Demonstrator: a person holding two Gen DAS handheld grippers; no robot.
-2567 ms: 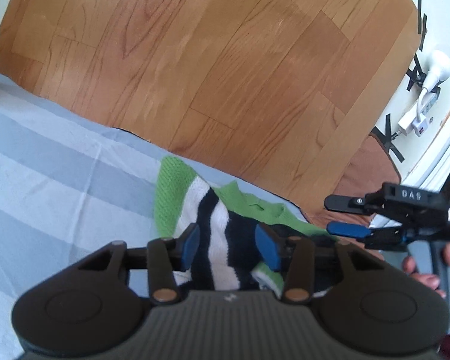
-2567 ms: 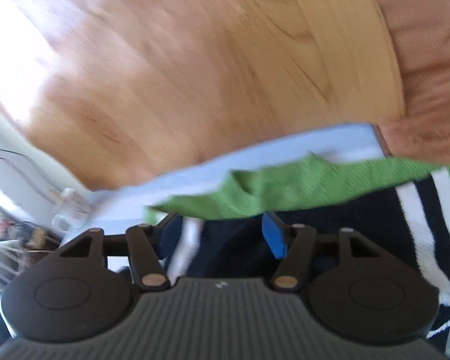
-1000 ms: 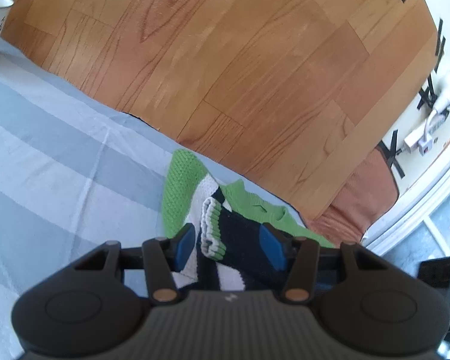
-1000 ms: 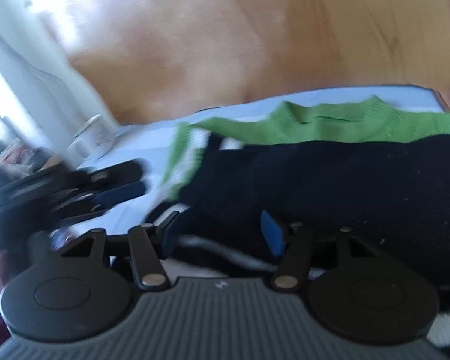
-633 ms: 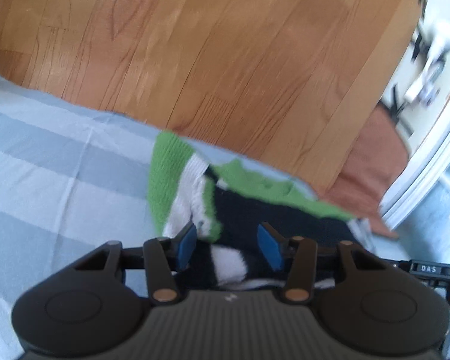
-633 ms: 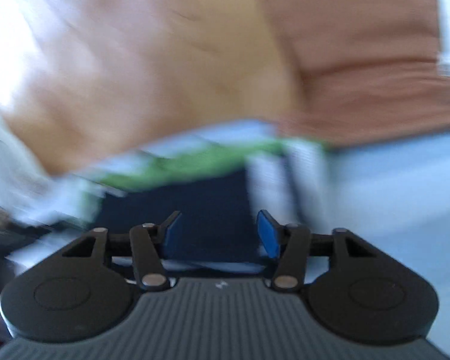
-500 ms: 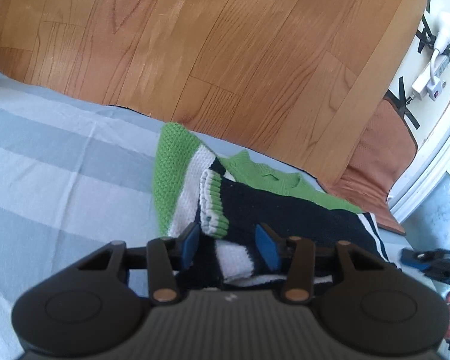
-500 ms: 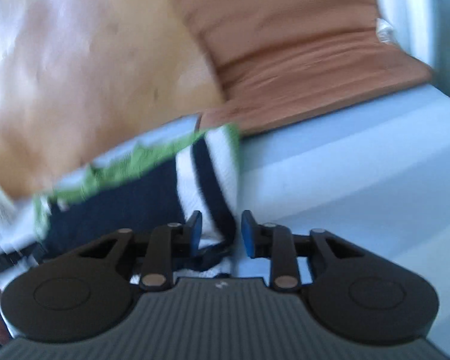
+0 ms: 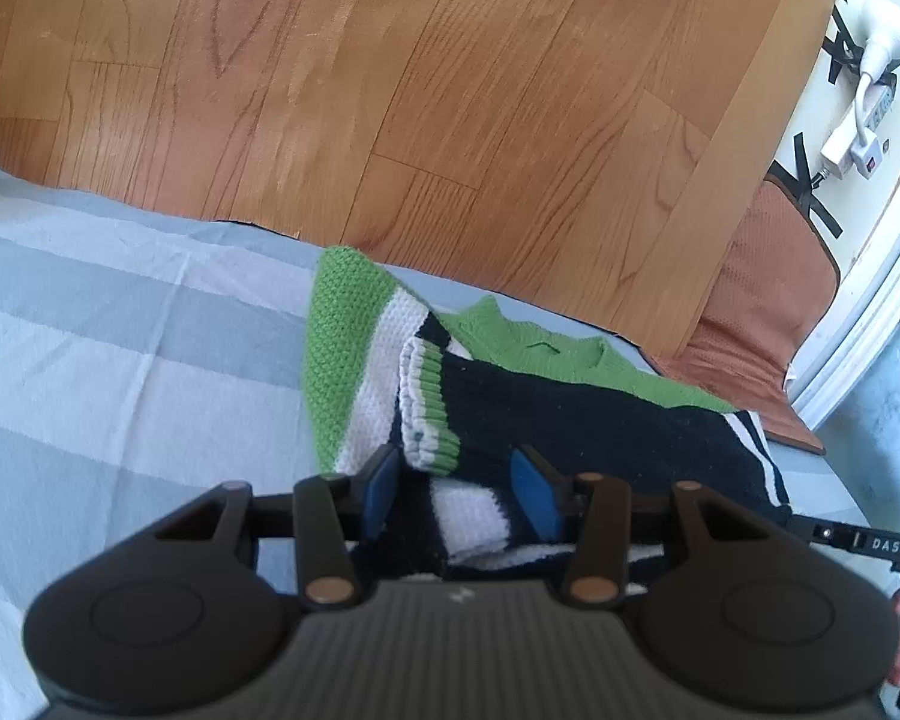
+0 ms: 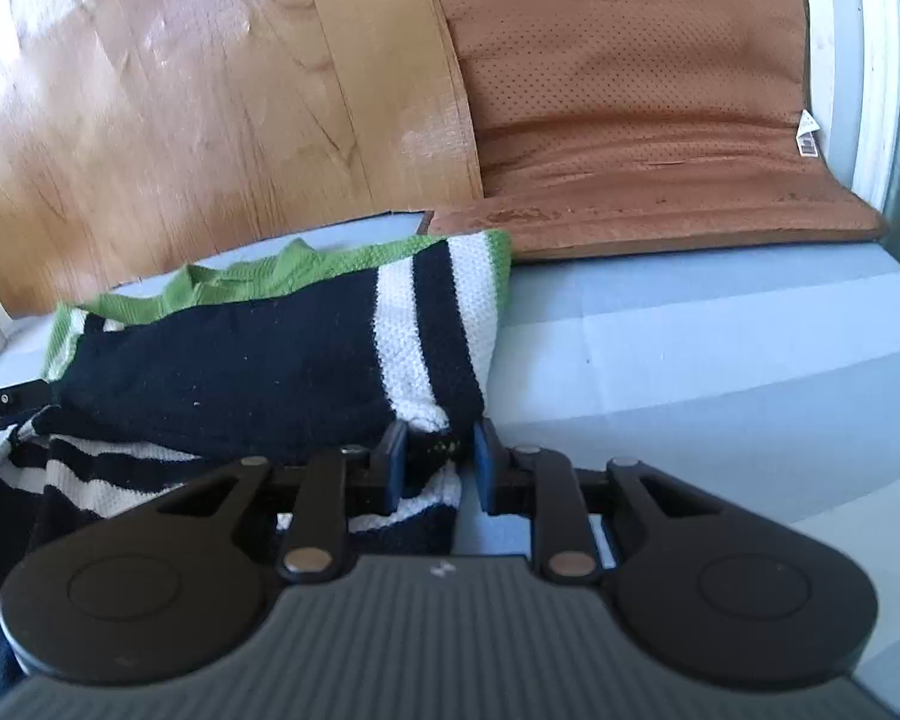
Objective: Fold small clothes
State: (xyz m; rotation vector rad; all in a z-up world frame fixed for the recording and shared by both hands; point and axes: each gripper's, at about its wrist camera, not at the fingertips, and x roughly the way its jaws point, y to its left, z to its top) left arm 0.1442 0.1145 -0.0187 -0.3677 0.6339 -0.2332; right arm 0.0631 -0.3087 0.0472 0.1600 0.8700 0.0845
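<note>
From my left wrist camera the near part of the knitted sweater (image 9: 570, 420) disappears under the gripper body, so I cannot see how its lower layers are stacked. The garment, black with white and green stripes, lies partly folded on the blue-and-grey striped cloth (image 9: 120, 360), close to the cloth's far edge, where the wooden floor (image 9: 390, 90) begins. A ribbed cuff with a green band rests on top of the black panel, just ahead of my left gripper (image 9: 459, 489). Its blue pads stand wide apart with sweater fabric lying between them, and I see neither pad pressing on the knit. At the right border of that view a black bar marked DAS is cut off, with a fingertip showing beneath it. On the right wrist camera my right gripper (image 10: 438, 465) has its pads drawn close together, pinching a bunched fold at the sweater's (image 10: 240, 360) striped corner; the pinch point itself sits in shadow. The knit runs off the left edge of this frame. Beyond the cloth (image 10: 690, 360) lies a brown mat (image 10: 630, 120) on the floor. At the far left border there is a small white object I cannot identify. A white power strip (image 9: 870, 108) shows against the wall.
</note>
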